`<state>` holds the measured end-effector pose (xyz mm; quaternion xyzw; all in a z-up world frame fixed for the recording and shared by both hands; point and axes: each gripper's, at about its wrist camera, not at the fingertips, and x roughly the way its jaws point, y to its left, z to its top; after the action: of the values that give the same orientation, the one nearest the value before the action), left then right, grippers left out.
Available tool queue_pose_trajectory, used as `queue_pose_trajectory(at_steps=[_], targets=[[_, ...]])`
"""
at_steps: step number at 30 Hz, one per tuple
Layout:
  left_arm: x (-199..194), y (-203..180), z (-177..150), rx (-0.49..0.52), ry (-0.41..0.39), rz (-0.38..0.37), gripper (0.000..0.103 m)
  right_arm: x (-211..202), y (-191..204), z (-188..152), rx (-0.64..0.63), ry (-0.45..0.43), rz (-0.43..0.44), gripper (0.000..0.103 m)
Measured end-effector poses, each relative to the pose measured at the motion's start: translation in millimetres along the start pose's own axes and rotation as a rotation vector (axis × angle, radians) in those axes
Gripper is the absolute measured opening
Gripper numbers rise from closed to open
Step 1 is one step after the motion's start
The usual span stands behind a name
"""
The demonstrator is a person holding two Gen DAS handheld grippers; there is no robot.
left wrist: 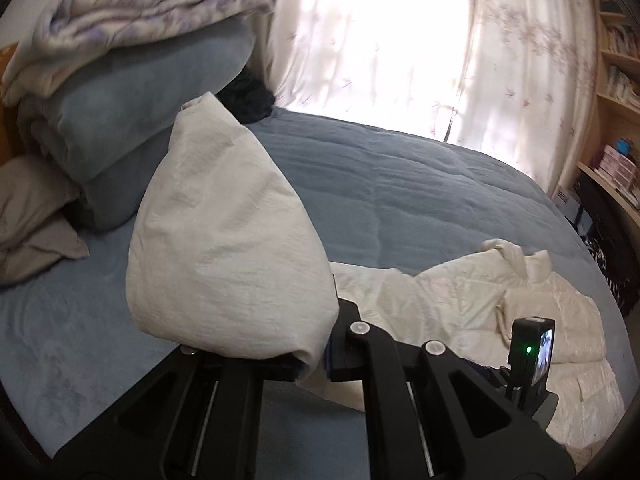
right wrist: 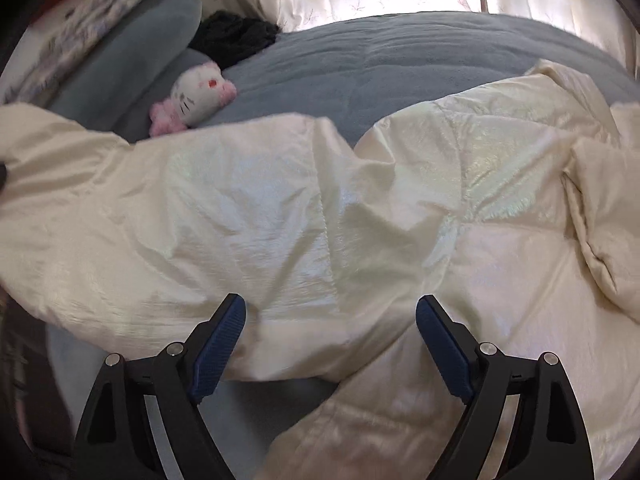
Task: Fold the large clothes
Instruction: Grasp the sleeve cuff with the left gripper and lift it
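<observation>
A bed (left wrist: 400, 184) with a blue-grey cover fills most of both views, backed by pale floral curtains (left wrist: 400, 40) lit from behind. Across the near part of the bed lies a cream padded jacket (right wrist: 400, 208), crumpled, its shiny quilted body spread over the cover and reaching toward the right edge of the right wrist view. One part of the jacket, which looks like a sleeve (left wrist: 224, 232), is lifted off the bed and stands up in front of the left wrist camera, its end pinched in the left tool (left wrist: 312, 372), whose jaws are closed together on the fabric. The right tool (right wrist: 330, 320) hangs just above the jacket with its blue-padded jaws spread wide and nothing gripped between them. At the head of the bed a stack of folded bedding (left wrist: 132, 92), blue-grey below and a pale patterned quilt on top, sits beside a brown pillow (left wrist: 32, 216). A wooden bookshelf (left wrist: 616, 80) stands at the right. Near the stack lie a dark garment (right wrist: 236, 36) and a small white and pink plush toy (right wrist: 196, 98), both well apart from the jacket's body.
</observation>
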<state>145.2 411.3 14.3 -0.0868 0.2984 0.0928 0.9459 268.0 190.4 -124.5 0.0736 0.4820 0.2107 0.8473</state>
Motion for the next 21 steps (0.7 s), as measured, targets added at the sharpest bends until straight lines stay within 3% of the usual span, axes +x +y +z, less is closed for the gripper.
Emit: queue_pose_trajectory(at_steps=[9, 15, 21], targets=[[-61.6, -89.3, 5.1, 0.151, -0.008, -0.017, 0.005, -101.2, -29.6, -12.0, 0.026, -0.122, -0.009, 0.089], [-84.8, -156.6, 0.4, 0.209, 0.0, -0.064, 0.005, -169.5, -84.3, -33.4, 0.13, -0.207, -0.059, 0.089], [-89.2, -238.9, -13.7, 0.209, 0.046, -0.177, 0.005, -228.7, -151.2, -65.9, 0.243, -0.279, -0.134, 0.089]])
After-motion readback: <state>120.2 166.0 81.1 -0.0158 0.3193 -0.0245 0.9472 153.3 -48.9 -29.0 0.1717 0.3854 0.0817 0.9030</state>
